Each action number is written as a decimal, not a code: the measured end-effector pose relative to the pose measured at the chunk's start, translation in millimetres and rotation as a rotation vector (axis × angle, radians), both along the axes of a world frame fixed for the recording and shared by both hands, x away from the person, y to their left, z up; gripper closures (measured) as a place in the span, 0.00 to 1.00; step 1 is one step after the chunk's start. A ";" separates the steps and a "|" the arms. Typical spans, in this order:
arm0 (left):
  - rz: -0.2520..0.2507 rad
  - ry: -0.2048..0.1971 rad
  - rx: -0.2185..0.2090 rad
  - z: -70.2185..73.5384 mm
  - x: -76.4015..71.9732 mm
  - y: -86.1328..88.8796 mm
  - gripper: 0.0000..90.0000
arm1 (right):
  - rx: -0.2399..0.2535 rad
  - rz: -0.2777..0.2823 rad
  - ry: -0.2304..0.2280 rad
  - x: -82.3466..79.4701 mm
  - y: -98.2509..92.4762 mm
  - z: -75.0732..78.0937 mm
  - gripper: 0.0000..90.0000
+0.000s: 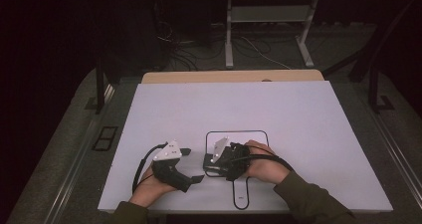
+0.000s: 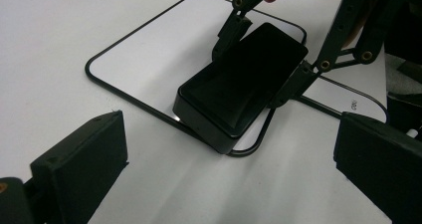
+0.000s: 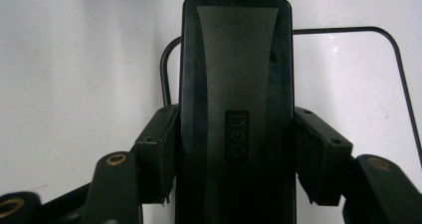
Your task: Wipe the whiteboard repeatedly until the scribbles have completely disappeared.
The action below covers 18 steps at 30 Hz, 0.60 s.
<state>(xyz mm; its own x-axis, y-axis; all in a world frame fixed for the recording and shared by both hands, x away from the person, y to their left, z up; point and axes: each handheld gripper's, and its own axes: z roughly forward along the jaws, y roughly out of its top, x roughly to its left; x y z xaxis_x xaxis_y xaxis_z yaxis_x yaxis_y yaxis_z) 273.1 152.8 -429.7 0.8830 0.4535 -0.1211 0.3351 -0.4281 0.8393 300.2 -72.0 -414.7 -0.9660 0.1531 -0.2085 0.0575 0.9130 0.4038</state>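
A flat black box (image 3: 236,59) with a "deli" mark on its lid lies lengthwise between the jaws of my right gripper (image 3: 234,154), whose pads press on its two long sides. In the left gripper view the black box (image 2: 244,79) sits over the near corner of a black outline (image 2: 129,40) drawn on the white board, with the right gripper (image 2: 263,57) clamped across it. In the high view the right gripper (image 1: 211,164) holds the box (image 1: 208,160) at the outline's left edge. My left gripper (image 1: 193,165) stands just left of it, jaws wide apart and nothing between them.
The white board (image 1: 298,114) covers a wooden tabletop (image 1: 199,76). The drawn outline (image 1: 249,132) is a rounded rectangle with a short stem toward the front edge. Beyond the table, cables (image 1: 184,55) and a metal frame leg (image 1: 229,35) stand on the dark floor.
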 end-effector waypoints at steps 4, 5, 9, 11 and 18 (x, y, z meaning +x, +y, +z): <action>0.001 0.002 0.001 0.1 -0.3 -0.3 0.00 | 0.007 -0.037 -0.005 12.9 -0.7 -0.5 0.44; 0.000 -0.002 0.003 0.1 0.0 -0.2 0.00 | 0.008 -0.048 -0.004 19.0 -1.0 -0.7 0.44; 0.003 0.001 -0.006 -0.4 0.1 0.1 0.00 | 0.004 -0.104 -0.008 43.8 -1.7 -0.8 0.44; 0.004 0.001 -0.006 -0.5 0.3 0.5 0.00 | -0.005 -0.129 -0.014 56.1 -2.2 -0.7 0.44; -0.001 0.001 -0.005 -0.6 0.2 0.3 0.00 | -0.014 -0.219 -0.025 87.0 -2.4 -0.7 0.44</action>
